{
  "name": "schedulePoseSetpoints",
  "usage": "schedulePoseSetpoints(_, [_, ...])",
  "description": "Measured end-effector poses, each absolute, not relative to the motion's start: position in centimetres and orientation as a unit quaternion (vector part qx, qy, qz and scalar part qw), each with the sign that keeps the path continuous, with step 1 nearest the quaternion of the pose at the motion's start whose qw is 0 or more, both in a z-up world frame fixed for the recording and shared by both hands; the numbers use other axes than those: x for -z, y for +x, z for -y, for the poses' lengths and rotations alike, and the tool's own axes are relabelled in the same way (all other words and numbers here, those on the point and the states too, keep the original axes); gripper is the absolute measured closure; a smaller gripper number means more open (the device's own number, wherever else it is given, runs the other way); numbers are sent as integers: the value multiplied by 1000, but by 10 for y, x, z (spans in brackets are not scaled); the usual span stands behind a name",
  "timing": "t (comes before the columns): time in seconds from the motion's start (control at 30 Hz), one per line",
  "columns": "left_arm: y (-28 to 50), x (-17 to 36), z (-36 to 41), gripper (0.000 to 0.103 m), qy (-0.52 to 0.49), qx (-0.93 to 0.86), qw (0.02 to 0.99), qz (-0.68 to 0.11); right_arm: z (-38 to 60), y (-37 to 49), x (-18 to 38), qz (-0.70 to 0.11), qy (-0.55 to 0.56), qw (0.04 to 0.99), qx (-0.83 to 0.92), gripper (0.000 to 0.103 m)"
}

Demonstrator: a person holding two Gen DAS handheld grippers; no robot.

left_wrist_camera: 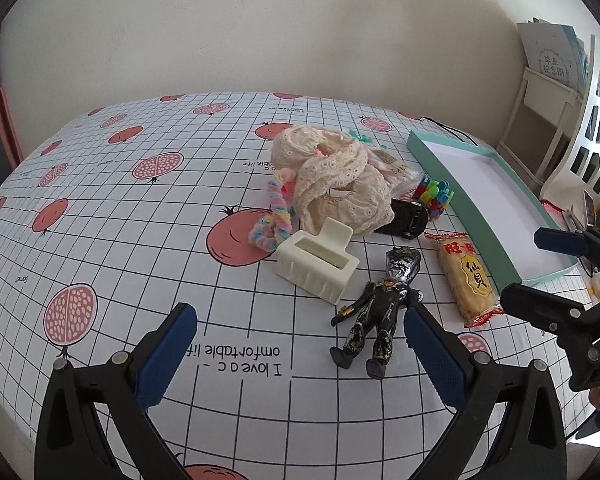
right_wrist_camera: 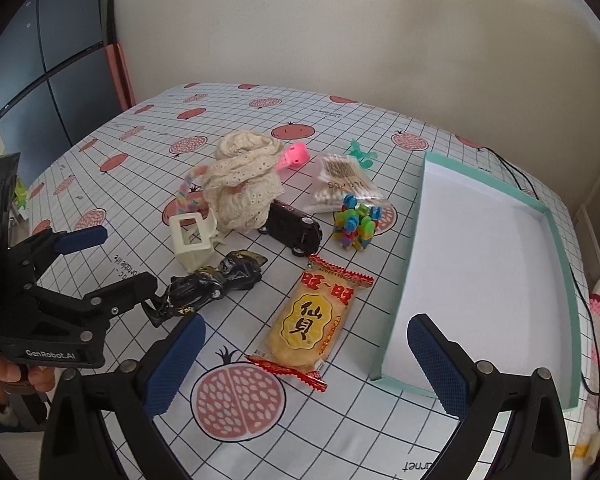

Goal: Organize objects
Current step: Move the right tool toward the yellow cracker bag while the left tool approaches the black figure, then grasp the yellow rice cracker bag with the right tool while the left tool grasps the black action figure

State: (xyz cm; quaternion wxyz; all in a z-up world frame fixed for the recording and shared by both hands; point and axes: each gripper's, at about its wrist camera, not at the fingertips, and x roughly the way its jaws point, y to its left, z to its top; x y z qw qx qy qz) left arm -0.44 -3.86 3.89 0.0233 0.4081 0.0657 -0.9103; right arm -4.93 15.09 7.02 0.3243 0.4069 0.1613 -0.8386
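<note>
The bench [right_wrist_camera: 380, 128] carries a white grid-pattern cover printed with pomegranates. At its right side lies the teal-walled tray [right_wrist_camera: 556, 240], white inside and holding nothing. Left of the tray, near the bench centre, sits a bundled cream lace cloth [right_wrist_camera: 244, 184], with a pastel fuzzy loop [left_wrist_camera: 274, 216] touching its left side. A cream rectangular holder [left_wrist_camera: 320, 266] stands just in front of the cloth. The yellow rice cracker packet [right_wrist_camera: 312, 324] lies flat just beside the tray's left wall. A black action figure [left_wrist_camera: 384, 300] lies on its back between the holder and the packet. A black toy car [right_wrist_camera: 294, 228] rests against the cloth's right edge; a bag of cotton swabs [right_wrist_camera: 340, 184] and a cluster of coloured clips [right_wrist_camera: 356, 222] lie behind the packet. The left gripper [left_wrist_camera: 300, 344] hovers near the figure, fingers spread, holding nothing. The right gripper [right_wrist_camera: 306, 358] hovers over the packet and the tray's near corner, fingers spread, holding nothing.
</note>
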Motion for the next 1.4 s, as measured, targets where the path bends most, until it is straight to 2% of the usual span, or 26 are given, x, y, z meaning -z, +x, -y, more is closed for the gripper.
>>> schedulePoseSetpoints(0.1, [-4, -38, 38, 0, 406, 912, 19, -60, -148, -53, -62, -152, 427, 326, 830, 5])
schedulePoseSetpoints(0.23, [-7, -36, 37, 0, 408, 911, 12, -66, -142, -55, -52, -154, 446, 334, 816, 16])
schedulePoseSetpoints(0.33, [-9, -34, 33, 0, 410, 910, 2, -67, -138, -58, -46, -155, 454, 330, 813, 18])
schedulePoseSetpoints(0.53, [-15, -33, 26, 0, 413, 909, -14, -58, -138, -67, -32, -158, 478, 309, 807, 29])
schedulePoseSetpoints(0.6, [-17, -31, 23, 0, 416, 907, -19, -55, -137, -69, -28, -162, 486, 304, 803, 35])
schedulePoseSetpoints(0.67, [-18, -30, 20, 0, 419, 906, -23, -51, -139, -71, -25, -158, 494, 303, 799, 47])
schedulePoseSetpoints(0.73, [-20, -29, 17, 0, 422, 905, -25, -47, -141, -71, -25, -155, 496, 302, 799, 51])
schedulePoseSetpoints(0.97, [-24, -25, 11, 2, 433, 900, -36, -39, -143, -69, -27, -150, 497, 300, 800, 53])
schedulePoseSetpoints(1.07, [-24, -24, 9, 8, 434, 899, -39, -34, -146, -69, -29, -147, 496, 298, 803, 53])
schedulePoseSetpoints(1.17, [-24, -24, 7, 22, 438, 897, -47, -32, -147, -69, -32, -143, 494, 299, 804, 53])
schedulePoseSetpoints(1.23, [-24, -22, 5, 40, 444, 894, -54, -31, -148, -68, -34, -143, 492, 299, 805, 53])
schedulePoseSetpoints(1.3, [-23, -22, 3, 46, 445, 893, -57, -28, -149, -67, -35, -143, 490, 300, 806, 53])
schedulePoseSetpoints(1.33, [-23, -23, 1, 55, 443, 894, -60, -26, -148, -67, -36, -144, 489, 301, 806, 53])
schedulePoseSetpoints(1.4, [-22, -24, -1, 55, 442, 895, -60, -22, -149, -66, -37, -144, 488, 301, 806, 53])
